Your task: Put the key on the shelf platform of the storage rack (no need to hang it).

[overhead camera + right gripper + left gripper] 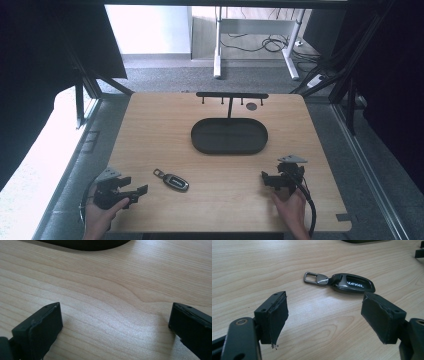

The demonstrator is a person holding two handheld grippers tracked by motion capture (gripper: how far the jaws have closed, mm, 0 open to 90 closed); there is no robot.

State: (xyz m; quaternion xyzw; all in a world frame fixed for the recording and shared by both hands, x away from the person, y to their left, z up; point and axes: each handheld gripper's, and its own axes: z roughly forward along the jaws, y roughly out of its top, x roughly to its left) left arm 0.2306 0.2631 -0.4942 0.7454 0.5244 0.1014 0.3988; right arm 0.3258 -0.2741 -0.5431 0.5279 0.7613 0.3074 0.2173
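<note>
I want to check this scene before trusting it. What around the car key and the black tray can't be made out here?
- Car key: its lettering is too small in the high view; it is readable in the left gripper view.
- Tray: cut off by the top edge in the right gripper view.
- Rack behind the tray: its hooks are too small to show their shape.
- Small dark disc: too small to identify.

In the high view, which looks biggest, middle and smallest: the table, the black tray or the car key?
1. table, biggest.
2. black tray, middle.
3. car key, smallest.
</note>
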